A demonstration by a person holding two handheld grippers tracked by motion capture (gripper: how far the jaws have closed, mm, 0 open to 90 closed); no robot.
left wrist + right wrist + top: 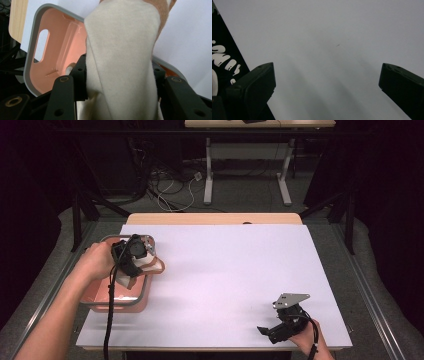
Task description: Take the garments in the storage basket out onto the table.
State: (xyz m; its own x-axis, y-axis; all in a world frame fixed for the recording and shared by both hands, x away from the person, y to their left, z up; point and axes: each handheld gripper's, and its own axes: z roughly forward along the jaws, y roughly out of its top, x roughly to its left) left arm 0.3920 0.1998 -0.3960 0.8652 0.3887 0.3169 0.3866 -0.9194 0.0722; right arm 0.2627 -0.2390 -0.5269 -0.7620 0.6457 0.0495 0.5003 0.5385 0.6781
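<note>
Holding a cream sock (120, 62) between its jaws, the left gripper (131, 255) hangs over the pink basket (97, 292); the sock's toe end reaches past the basket's rim, above the white table (225, 270). Well apart from the basket, the right gripper (280, 327) rests on the table, jaws wide and holding nothing

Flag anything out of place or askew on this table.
Nothing looks damaged or spilled. The one thing off its resting place is the cream sock, clamped in the left gripper above the pink basket, its peach-trimmed end draping past the rim. The right gripper idles open on the white table.
</note>
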